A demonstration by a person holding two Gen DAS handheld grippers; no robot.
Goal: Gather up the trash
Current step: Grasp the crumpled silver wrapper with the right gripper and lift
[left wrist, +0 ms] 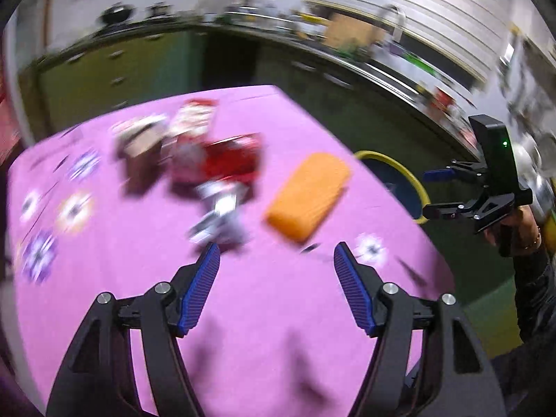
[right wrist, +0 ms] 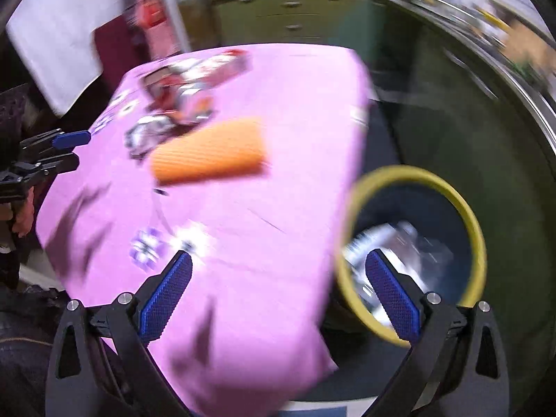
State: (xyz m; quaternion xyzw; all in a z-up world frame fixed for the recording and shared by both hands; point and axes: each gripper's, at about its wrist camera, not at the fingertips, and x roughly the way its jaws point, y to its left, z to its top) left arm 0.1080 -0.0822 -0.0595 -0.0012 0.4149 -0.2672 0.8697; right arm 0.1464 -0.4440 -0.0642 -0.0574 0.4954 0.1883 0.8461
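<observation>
Both hands empty now: left gripper point(left wrist: 277, 257) spread wide over the pink tabletop point(left wrist: 260, 312), right gripper point(right wrist: 278, 272) wide too, straddling the table edge beside the bin point(right wrist: 476, 229). Some trash already lies in it. Wrappers point(left wrist: 194, 153) and an orange pack point(left wrist: 307, 194) wait mid-table, likely next.

Near tablecloth point(left wrist: 260, 312) bare; orange block point(left wrist: 307, 196), wrapper pile point(left wrist: 194, 153) crowd far half.

A blurred heap of red, white and silver wrappers point(left wrist: 194, 153) lies on a pink tablecloth point(left wrist: 271, 312). Beside the table, a yellow-rimmed dark bin point(right wrist: 476, 236) holds shiny crumpled trash point(right wrist: 399, 239).
</observation>
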